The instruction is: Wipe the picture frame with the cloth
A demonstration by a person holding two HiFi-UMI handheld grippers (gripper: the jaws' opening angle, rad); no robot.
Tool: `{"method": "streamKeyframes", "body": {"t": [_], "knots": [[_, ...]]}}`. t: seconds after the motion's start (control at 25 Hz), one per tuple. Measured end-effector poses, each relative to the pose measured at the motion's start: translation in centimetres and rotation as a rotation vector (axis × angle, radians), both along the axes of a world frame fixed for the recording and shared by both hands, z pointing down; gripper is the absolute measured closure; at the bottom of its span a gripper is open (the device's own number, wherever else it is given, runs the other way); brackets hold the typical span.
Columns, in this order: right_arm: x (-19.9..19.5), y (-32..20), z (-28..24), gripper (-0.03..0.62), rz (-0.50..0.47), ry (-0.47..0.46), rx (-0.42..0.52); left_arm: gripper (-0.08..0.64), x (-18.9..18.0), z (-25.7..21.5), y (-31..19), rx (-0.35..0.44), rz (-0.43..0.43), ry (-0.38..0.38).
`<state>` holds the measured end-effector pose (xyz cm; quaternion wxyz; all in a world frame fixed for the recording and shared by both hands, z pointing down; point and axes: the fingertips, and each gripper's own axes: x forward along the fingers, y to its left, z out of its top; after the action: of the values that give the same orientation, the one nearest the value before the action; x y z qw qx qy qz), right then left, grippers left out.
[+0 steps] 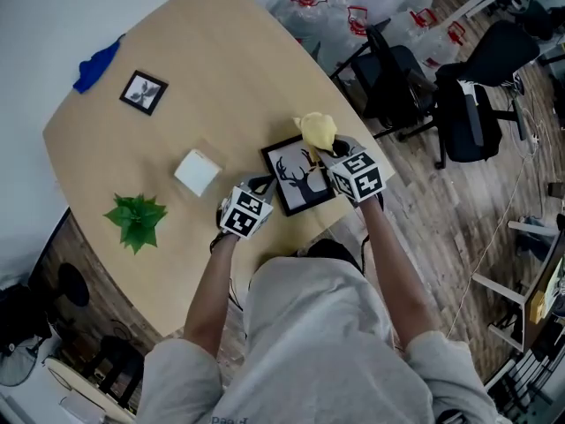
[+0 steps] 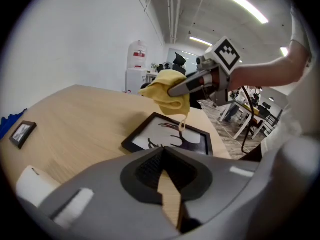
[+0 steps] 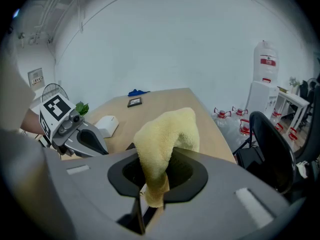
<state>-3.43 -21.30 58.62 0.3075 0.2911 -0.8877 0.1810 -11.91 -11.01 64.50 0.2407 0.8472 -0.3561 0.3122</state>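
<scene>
A black picture frame (image 1: 298,179) with a deer print lies flat near the table's near right edge, also seen in the left gripper view (image 2: 170,136). My right gripper (image 1: 329,151) is shut on a yellow cloth (image 1: 318,131) and holds it just above the frame's far right corner. The bunched cloth (image 3: 165,134) rises out of the right gripper (image 3: 154,186) between its jaws. My left gripper (image 1: 263,187) sits at the frame's near left corner with its jaws shut and nothing between them. From the left gripper (image 2: 162,161), the cloth (image 2: 167,91) hangs over the frame.
A white box (image 1: 197,172) and a green plant (image 1: 135,218) stand left of the frame. A small framed picture (image 1: 144,92) and a blue cloth (image 1: 97,64) lie at the far left. Black office chairs (image 1: 477,95) stand off the table's right edge.
</scene>
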Motion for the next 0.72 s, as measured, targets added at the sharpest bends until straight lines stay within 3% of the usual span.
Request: {"method": "streamKeyframes", "body": {"t": [0.36,0.72], "knots": [[-0.5,-1.5,1.9,0.541,-0.026,0.032,-0.045,0.508,1.9,2.4,1.0,-0.067,0.111,-0.023],[-0.4,-2.3,2.7,0.541,-0.044,0.067,-0.052,0.508,1.9,2.9,1.0,-0.104,0.160,-0.025]]}}
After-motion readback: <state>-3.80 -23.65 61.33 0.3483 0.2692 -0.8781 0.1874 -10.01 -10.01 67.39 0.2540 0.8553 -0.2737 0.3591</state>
